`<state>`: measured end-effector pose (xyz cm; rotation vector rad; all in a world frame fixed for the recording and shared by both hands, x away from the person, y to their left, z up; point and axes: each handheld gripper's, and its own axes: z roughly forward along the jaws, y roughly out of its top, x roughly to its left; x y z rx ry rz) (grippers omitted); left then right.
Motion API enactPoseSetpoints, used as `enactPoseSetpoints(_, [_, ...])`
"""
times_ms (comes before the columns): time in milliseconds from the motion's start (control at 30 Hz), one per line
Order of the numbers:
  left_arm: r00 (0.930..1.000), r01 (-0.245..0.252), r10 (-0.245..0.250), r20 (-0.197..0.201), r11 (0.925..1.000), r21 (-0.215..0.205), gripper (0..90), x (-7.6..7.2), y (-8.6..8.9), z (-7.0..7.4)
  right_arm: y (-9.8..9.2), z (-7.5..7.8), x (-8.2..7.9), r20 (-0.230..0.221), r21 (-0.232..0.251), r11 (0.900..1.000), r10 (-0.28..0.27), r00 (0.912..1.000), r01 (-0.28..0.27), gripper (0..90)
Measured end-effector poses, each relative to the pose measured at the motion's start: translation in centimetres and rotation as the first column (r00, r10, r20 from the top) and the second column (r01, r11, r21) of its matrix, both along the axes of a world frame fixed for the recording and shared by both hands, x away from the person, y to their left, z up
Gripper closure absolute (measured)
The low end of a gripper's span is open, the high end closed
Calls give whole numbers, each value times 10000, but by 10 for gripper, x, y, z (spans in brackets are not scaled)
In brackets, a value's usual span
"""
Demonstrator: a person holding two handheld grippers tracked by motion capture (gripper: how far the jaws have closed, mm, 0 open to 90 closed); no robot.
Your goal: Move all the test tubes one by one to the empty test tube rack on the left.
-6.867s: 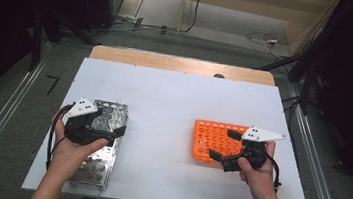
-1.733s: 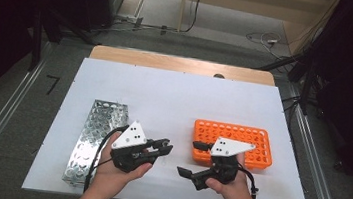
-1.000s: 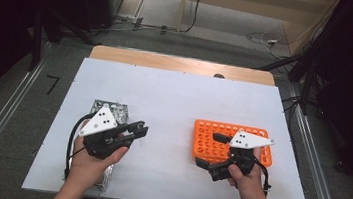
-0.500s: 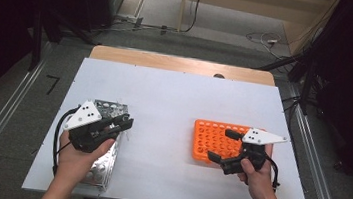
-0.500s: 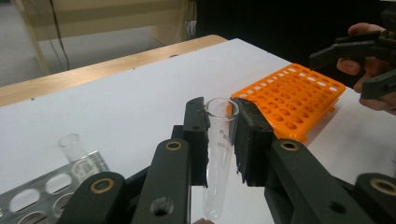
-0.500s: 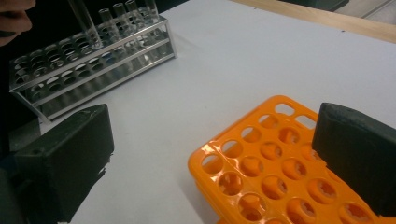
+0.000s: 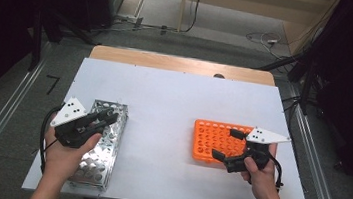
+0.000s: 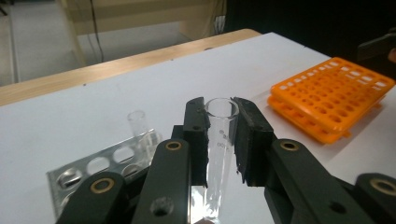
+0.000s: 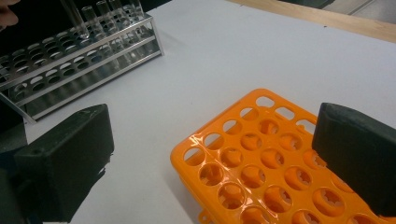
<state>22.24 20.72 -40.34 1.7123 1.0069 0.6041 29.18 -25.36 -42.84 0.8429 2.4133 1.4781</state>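
My left gripper (image 7: 107,117) hangs over the far end of a metal test-tube rack (image 7: 94,164) at the table's left. It is shut on a clear test tube (image 8: 219,140), which stands upright between the pads. In the left gripper view another clear tube (image 8: 137,123) stands in the rack (image 8: 93,165). My right gripper (image 7: 224,144) is open above the near edge of an orange rack (image 7: 216,134), with nothing between its pads. The right gripper view looks down into the orange rack's empty holes (image 9: 261,158), with the metal rack (image 9: 70,60) and its tubes (image 9: 100,9) farther off.
A white sheet (image 7: 173,109) covers the table, with bare space between the two racks. A wooden edge (image 7: 178,63) runs along the far side. Metal rails and cables lie on the floor around the table.
My left hand has swung left from the table's middle to the metal rack. My right hand has drifted a little right over the orange rack, jaws still open.
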Motion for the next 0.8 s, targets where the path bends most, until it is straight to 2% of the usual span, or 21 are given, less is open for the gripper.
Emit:
enactPoseSetpoints(100, [9999,-138,137,-83,9999,-103,759,0,4,-4,0,0,0,7,6,10000,-21,10000,21,0])
enactPoseSetpoints(267, [9997,-191,192,-175,9998,44,759,-1,5,-9,-1,0,0,-8,13,10000,-44,10000,44,0])
enactPoseSetpoints(533, [9992,30,3,-412,9968,800,758,-2,-1,-20,-1,0,-1,4,23,10000,-74,10000,74,0])
enactPoseSetpoints(800, [9953,331,-272,-924,9975,629,756,-1,5,-25,0,-1,0,-9,20,10000,-93,10000,93,0])
